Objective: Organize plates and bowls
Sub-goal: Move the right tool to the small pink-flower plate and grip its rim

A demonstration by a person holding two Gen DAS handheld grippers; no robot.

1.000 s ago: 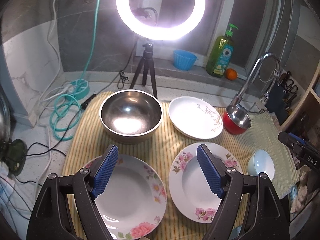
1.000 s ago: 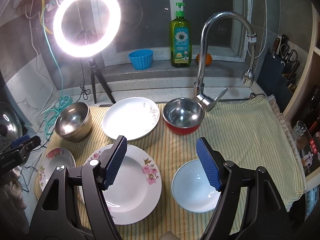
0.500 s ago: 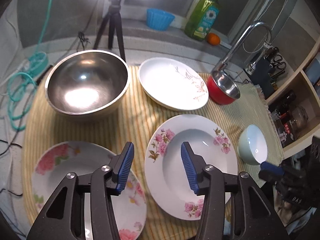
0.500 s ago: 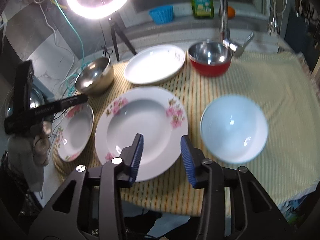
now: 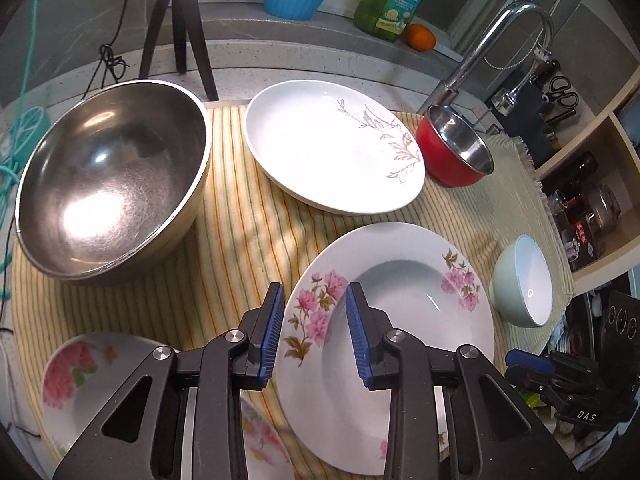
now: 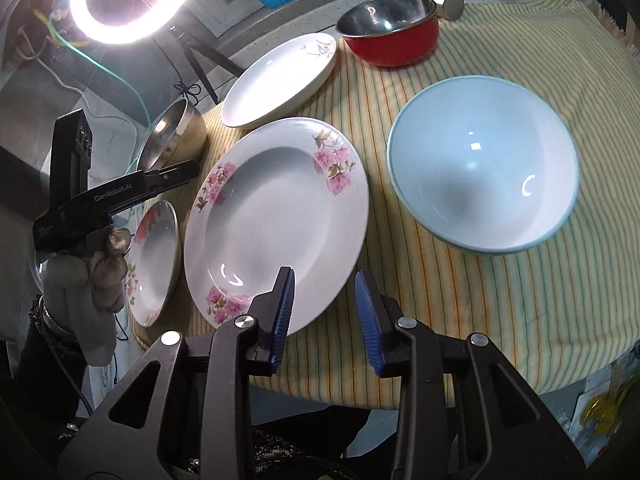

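on the striped cloth [image 5: 240,236]: three plates, three bowls. two glossy pink-flowered plates, large flowered plate [image 6: 276,216] mid-cloth, small flowered plate [image 6: 154,256] at the left edge; plain leaf-sprig plate [image 5: 332,148] behind. round steel bowl [image 5: 108,176], red steel-lined bowl [image 5: 456,152], pale blue bowl [image 6: 484,164]. left gripper [image 5: 314,338] just been closing, narrowly parted over the large plate's rim, pinching nothing. right gripper [image 6: 324,312] likewise closing, narrow gap, empty, at the near rim.

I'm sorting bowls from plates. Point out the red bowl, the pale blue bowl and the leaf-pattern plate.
red bowl [image 5: 446,160]: left wrist view, on its red outer wall.
pale blue bowl [image 6: 480,184]: right wrist view, on its inner floor.
leaf-pattern plate [image 5: 320,148]: left wrist view, on its white centre.
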